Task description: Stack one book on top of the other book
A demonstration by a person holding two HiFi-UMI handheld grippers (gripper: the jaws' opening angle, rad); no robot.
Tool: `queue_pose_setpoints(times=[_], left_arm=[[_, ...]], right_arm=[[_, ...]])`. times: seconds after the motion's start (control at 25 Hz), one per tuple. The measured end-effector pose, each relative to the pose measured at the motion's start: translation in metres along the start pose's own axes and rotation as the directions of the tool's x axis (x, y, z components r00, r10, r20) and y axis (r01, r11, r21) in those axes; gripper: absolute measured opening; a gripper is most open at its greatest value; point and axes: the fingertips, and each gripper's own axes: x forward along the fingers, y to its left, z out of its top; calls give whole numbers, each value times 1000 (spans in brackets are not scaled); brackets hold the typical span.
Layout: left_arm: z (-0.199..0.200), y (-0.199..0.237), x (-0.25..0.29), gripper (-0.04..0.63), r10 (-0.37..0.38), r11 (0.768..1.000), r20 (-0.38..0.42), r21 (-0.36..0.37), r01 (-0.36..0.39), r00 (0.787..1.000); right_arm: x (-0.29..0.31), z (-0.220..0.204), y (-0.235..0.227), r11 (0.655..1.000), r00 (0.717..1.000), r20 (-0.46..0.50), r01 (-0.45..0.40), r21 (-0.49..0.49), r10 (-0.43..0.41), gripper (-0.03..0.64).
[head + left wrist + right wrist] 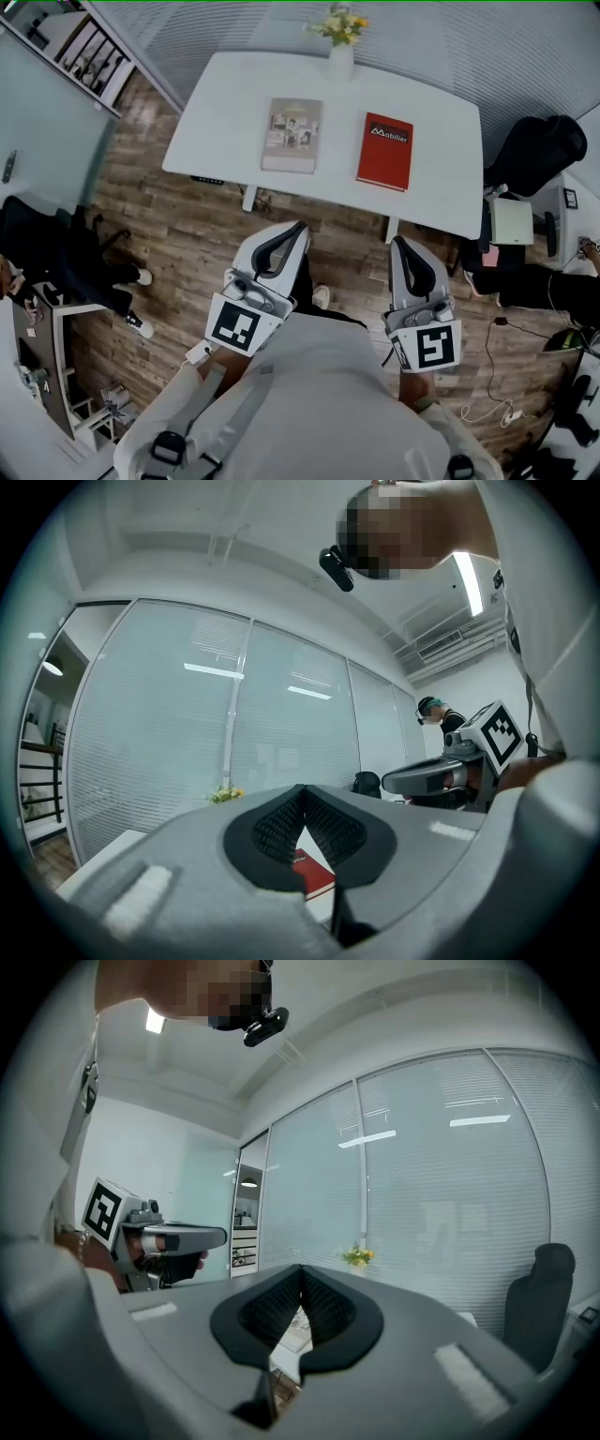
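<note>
Two books lie side by side on the white table (234,84): a grey book (292,135) on the left and a red book (385,151) on the right. My left gripper (298,226) is shut and empty, held level over the floor short of the table's near edge. My right gripper (397,242) is shut and empty too, beside it. In the left gripper view the closed left gripper (301,789) shows a slice of the red book (312,873) below its tips. The right gripper (301,1268) frames a bit of the grey book (292,1328).
A vase of yellow flowers (341,42) stands at the table's far edge. A black office chair (539,150) sits right of the table, a shelf (89,52) at far left. A person (56,258) sits at left. Wood floor lies between me and the table.
</note>
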Motion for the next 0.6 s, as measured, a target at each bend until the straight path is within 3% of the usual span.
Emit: queue_pose_setpoints(times=[0.6], left_arm=[[-5, 72, 56, 0, 17, 1000, -3, -4, -17, 1000]], right_arm=[[87, 2, -27, 1000, 1000, -3, -8, 2, 8, 5]])
